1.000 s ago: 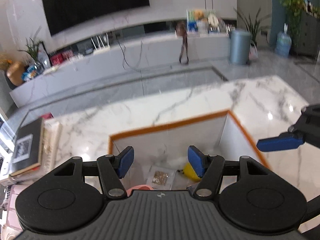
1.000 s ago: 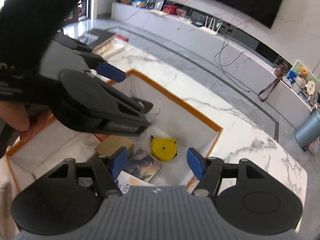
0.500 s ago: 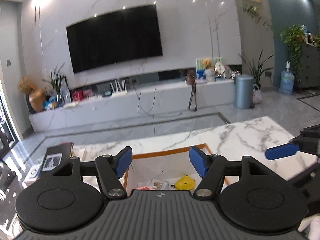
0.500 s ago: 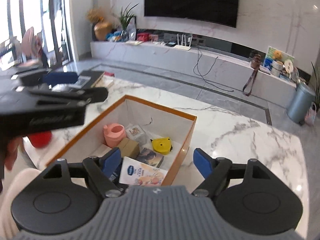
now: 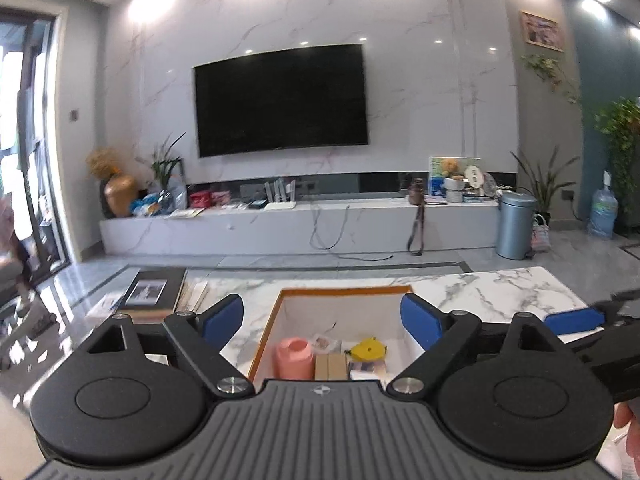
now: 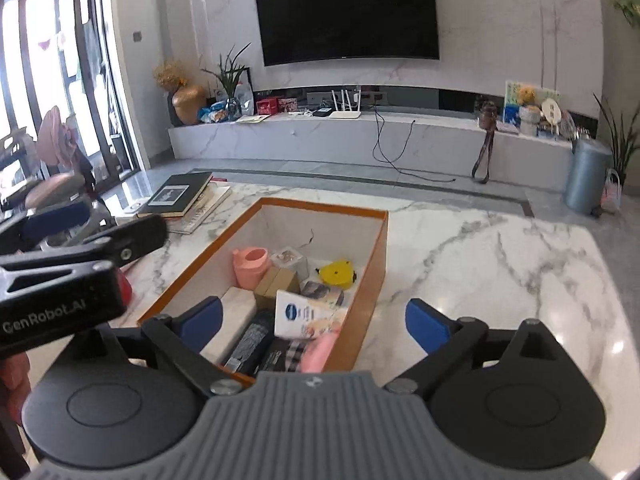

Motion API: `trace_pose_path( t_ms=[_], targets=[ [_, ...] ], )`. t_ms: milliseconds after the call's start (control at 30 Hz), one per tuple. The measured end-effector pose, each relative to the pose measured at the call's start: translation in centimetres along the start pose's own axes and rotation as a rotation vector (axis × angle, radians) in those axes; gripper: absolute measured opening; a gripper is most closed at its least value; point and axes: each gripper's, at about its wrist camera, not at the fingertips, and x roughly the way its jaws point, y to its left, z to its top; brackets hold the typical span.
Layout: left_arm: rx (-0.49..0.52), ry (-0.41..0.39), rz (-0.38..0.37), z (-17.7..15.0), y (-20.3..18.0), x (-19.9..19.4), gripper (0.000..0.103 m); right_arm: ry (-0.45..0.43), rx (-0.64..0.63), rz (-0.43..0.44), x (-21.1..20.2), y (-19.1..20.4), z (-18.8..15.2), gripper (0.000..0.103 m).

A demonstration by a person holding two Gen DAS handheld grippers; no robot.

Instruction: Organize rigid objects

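Note:
An orange-rimmed box (image 6: 378, 248) with white inner walls sits on the marble table (image 6: 500, 264). Inside lie a pink cup (image 6: 250, 260), a yellow tape measure (image 6: 338, 273), small cardboard boxes (image 6: 280, 280), a white-and-blue packet (image 6: 304, 316) and several other items. In the left wrist view the same box rim (image 5: 344, 291), pink cup (image 5: 294, 358) and tape measure (image 5: 368, 350) show. My left gripper (image 5: 322, 318) and right gripper (image 6: 314, 324) both hang above the box's near end, jaws opening wide, nothing between them. The left tool body (image 6: 60, 280) crosses the right view's left side.
A stack of books (image 6: 180, 196) lies on the table's far left. A red object (image 6: 124, 288) peeks from behind the left tool. Bare marble stretches right of the box. Beyond are a TV wall, a low console (image 6: 360, 136) and a grey bin (image 6: 586, 176).
Both grippers have drawn back and up from inside the box and tilted more level, so the room now shows. Both pairs of jaws have spread wider.

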Motion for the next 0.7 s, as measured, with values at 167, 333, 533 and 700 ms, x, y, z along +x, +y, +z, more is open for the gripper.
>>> trace_pose_path(
  t_ms=[167, 333, 533, 700],
  targets=[
    [-0.010, 0.039, 0.025, -2.8, 0.0, -0.5, 0.103, -0.001, 0.033, -0.043, -1.2, -1.1, -3.0, 0.097],
    [-0.007, 0.099, 0.036, -4.8, -0.4, -0.9, 0.103, -0.001, 0.062, -0.057, -1.5, -1.6, -5.0, 0.097],
    [-0.019, 0.118, 0.047, -5.8, 0.0, -0.9, 0.103, -0.032, 0.010, -0.058, -1.0, -1.0, -5.6, 0.099],
    [-0.033, 0.150, 0.054, -6.9, 0.3, -0.1, 0.103, -0.027, -0.031, -0.073, 0.1, -0.6, -6.6, 0.099]
  ],
)
